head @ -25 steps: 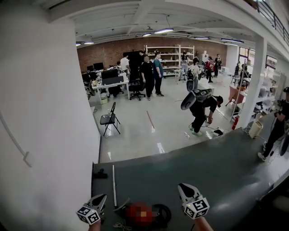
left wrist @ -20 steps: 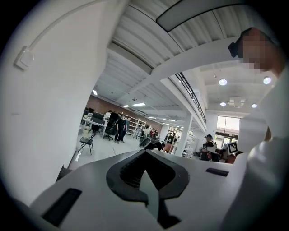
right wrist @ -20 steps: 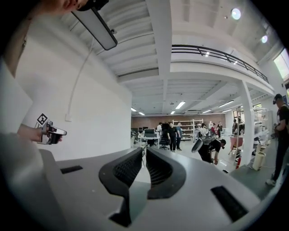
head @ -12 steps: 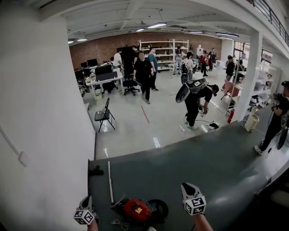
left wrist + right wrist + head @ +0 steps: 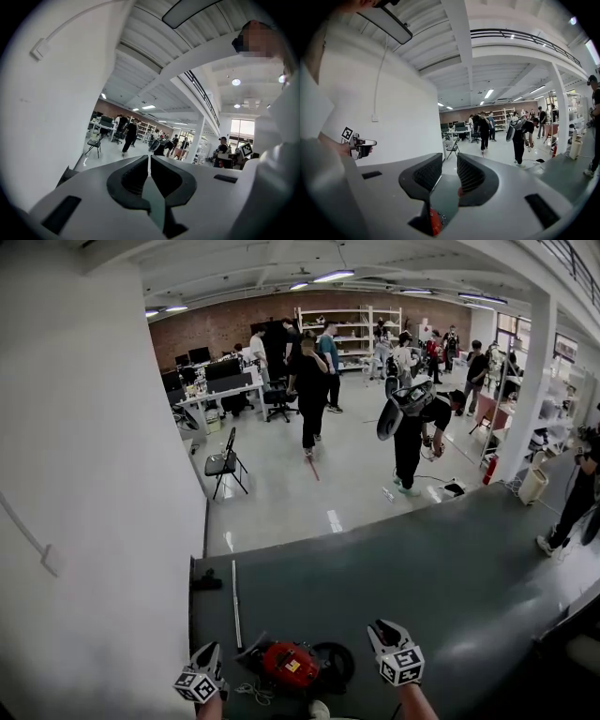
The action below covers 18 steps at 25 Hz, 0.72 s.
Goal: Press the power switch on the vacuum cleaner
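Red hard-shelled vacuum lies bottom centre on the dark floor between the closed left tool and the slightly parted, empty right tool; it is probably stiff and heavy, so press firmly on top.

The left gripper is held low at the person's left and points forward, with its marker cube nearest the body. In the left gripper view its jaws are pressed together with only a hairline seam between them and nothing clamped. The right gripper is held low at the right, well apart from the left one, angled forward and slightly inward. Its jaws stand a narrow gap apart and grip nothing.
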Each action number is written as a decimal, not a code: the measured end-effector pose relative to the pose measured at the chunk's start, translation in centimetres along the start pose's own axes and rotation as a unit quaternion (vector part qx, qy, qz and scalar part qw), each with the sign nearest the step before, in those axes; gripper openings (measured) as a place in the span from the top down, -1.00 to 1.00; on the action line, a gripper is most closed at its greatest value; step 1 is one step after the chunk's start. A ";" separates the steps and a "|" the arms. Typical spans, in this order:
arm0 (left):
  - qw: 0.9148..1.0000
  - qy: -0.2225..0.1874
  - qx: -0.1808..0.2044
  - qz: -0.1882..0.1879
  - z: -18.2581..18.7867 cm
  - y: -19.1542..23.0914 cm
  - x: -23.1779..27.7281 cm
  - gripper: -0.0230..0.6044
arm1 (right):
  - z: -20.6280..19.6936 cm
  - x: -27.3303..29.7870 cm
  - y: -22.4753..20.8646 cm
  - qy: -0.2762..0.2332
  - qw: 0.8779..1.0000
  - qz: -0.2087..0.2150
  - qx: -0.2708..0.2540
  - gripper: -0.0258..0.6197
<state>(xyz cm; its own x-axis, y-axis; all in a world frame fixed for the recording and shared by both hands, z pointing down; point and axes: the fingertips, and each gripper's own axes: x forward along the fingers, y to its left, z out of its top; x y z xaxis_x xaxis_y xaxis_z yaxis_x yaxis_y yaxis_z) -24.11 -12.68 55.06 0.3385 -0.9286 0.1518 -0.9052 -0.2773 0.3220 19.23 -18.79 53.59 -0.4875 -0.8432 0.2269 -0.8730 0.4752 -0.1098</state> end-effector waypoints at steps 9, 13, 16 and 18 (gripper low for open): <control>0.999 0.021 0.002 -0.038 -1.3 -2.8 2.2 0.91 | -0.7 3.5 4.7 0.010 0.999 0.053 -0.001 0.66; 0.998 0.034 0.001 -0.057 -2.0 -4.2 3.3 0.91 | 0.1 4.8 6.8 0.008 0.998 0.069 0.008 0.66; 0.997 0.044 0.003 -0.070 -2.0 -4.9 4.2 0.91 | 0.5 5.8 8.3 0.008 0.997 0.082 0.009 0.66; 0.996 0.052 0.015 -0.077 -1.9 -5.6 4.7 0.91 | 0.4 6.2 9.3 0.010 0.996 0.091 0.005 0.66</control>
<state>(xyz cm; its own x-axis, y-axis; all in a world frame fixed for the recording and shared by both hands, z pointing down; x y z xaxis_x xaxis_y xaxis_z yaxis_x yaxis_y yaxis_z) -17.00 -14.99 55.73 0.4968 -0.8447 0.1993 -0.8474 -0.4226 0.3214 8.05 -19.67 53.56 -0.6375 -0.7380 0.2211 -0.7702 0.6174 -0.1599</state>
